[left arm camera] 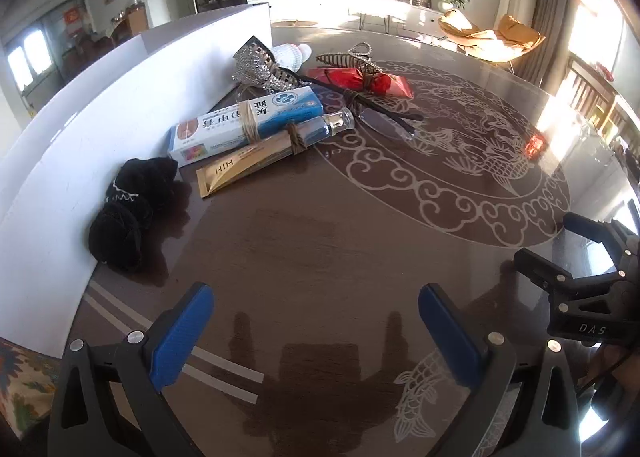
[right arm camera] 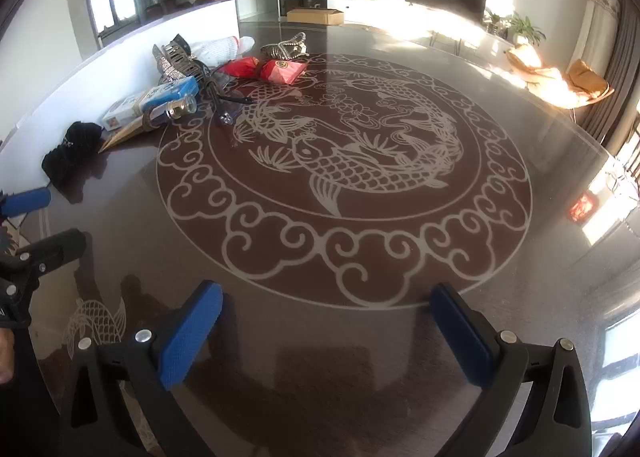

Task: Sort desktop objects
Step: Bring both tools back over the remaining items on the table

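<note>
A pile of objects lies along a white board at the table's left. It holds a black cloth (left arm camera: pixel 128 213) (right arm camera: pixel 70 149), a blue-white box (left arm camera: pixel 244 125) (right arm camera: pixel 148 101), a gold sachet (left arm camera: pixel 244 167), a clear bottle (left arm camera: pixel 320 129) (right arm camera: pixel 180 109), glasses (left arm camera: pixel 384 119) (right arm camera: pixel 224 97), red packets (left arm camera: pixel 360 81) (right arm camera: pixel 276 71), a sparkly hair clip (left arm camera: pixel 256 65) (right arm camera: pixel 176 57) and a metal claw clip (left arm camera: pixel 352 57) (right arm camera: pixel 286 47). My left gripper (left arm camera: pixel 316 333) is open and empty, short of the pile. My right gripper (right arm camera: pixel 326 331) is open and empty over the table's pattern; it also shows in the left wrist view (left arm camera: pixel 560 253).
The dark round table (right arm camera: pixel 360 357) has a pale fish pattern under glass. A white board (left arm camera: pixel 72 145) stands along the left behind the pile. A white net item (left arm camera: pixel 294 53) lies at the back. The left gripper's fingers (right arm camera: pixel 24 201) show at the right wrist view's left edge.
</note>
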Motion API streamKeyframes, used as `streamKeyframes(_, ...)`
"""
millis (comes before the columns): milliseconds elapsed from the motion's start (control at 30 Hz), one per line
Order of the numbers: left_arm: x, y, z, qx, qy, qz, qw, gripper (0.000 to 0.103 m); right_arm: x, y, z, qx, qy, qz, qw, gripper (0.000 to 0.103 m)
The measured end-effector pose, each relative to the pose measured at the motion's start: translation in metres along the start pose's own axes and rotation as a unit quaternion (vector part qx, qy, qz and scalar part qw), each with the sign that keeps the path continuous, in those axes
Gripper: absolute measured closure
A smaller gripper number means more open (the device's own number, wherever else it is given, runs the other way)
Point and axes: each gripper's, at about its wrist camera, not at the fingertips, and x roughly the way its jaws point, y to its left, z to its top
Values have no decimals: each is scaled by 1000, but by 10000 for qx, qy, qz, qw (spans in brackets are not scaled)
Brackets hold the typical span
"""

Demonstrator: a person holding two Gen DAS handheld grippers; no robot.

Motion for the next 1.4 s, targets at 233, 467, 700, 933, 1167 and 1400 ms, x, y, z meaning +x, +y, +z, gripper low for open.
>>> streamKeyframes(233, 16, 9, -2, -301, 229, -34, 9993, 0, 1, 1, 1, -4, 3, 10, 10000, 0)
streamKeyframes(467, 25, 2, -3, -194, 448, 64, 9988, 0, 1, 1, 1, 0, 1, 17, 10000, 0)
streamKeyframes(700, 25, -1, -3, -166, 435, 119, 9988, 0, 1, 1, 0, -2, -2, 16, 10000, 0)
streamKeyframes(933, 26, -1, -3, -180, 403, 131, 9989, 0, 1, 1, 1, -3, -4, 19, 10000, 0)
streamKeyframes(1167, 26, -2, -3, -190, 415, 138, 9989, 0, 1, 1, 0, -3, -5, 20, 10000, 0)
streamKeyframes(1400, 26, -2, -3, -238, 364, 165, 9989, 0, 1, 1, 0, -5, -6, 23, 10000, 0)
